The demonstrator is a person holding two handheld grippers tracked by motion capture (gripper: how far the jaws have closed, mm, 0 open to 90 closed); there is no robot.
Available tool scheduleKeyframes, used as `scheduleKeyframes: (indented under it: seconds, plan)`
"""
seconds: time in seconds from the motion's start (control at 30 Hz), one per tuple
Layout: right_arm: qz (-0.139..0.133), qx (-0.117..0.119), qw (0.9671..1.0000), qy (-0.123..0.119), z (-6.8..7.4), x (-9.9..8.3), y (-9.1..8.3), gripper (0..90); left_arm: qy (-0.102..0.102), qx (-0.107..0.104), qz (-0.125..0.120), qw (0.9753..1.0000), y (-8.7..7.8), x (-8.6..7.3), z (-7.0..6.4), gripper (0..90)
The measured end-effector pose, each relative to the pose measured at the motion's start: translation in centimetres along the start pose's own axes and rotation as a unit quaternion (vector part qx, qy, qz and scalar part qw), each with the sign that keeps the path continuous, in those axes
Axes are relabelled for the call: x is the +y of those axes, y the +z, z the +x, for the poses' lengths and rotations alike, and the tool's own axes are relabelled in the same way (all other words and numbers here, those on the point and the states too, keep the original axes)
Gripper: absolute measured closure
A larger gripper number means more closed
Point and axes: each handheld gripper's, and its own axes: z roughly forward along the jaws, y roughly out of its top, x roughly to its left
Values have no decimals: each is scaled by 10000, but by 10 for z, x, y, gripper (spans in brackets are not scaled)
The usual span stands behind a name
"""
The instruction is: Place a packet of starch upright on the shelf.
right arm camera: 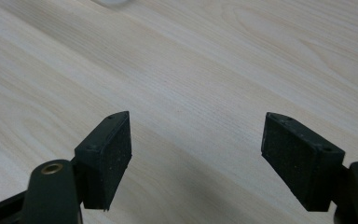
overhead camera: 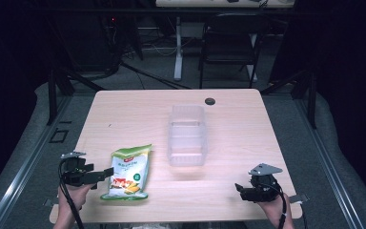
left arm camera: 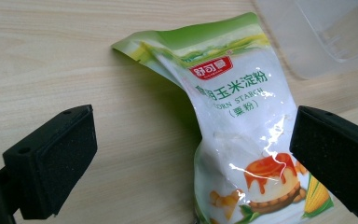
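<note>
A green and white corn starch bag (overhead camera: 128, 172) lies flat on the light wooden table (overhead camera: 248, 119), front left of centre. My left gripper (overhead camera: 104, 175) is open at the bag's left edge, low over the table. In the left gripper view the bag (left arm camera: 242, 126) lies between and beyond the wide-apart pads (left arm camera: 56, 163), nearer the right one. A clear plastic container (overhead camera: 187, 136) stands empty in the middle of the table. My right gripper (overhead camera: 240, 190) is open near the front right corner, over bare wood (right arm camera: 196, 84).
A small dark round cap (overhead camera: 210, 101) sits near the table's far edge. A black chair (overhead camera: 228, 43) and a white desk leg (overhead camera: 177, 47) stand beyond the table. The clear container's corner (left arm camera: 321, 32) shows at the upper right of the left gripper view.
</note>
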Motion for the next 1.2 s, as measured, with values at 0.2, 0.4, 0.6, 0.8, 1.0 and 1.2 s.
scheduleKeyframes:
  seconds: [0.2,0.4,0.6,0.8,1.0,1.2]
  plan:
    - [26,6,10000,-50,1,1,2,237,-68,-81,78,9999,8,0,4,11]
    - [20,27,10000,-43,2,1,3,237,-119,-70,16,9999,15,10,5,19]
    - [33,44,10000,-71,2,1,2,234,-105,-2,62,9999,18,11,4,0]
    - [82,73,9999,-60,2,1,7,234,-104,24,54,9999,24,15,4,43]
    - [57,78,9999,-52,3,1,6,233,-290,-124,65,9995,35,19,7,150]
    - [59,45,10000,-44,2,1,6,233,-209,-292,265,9990,45,20,6,206]
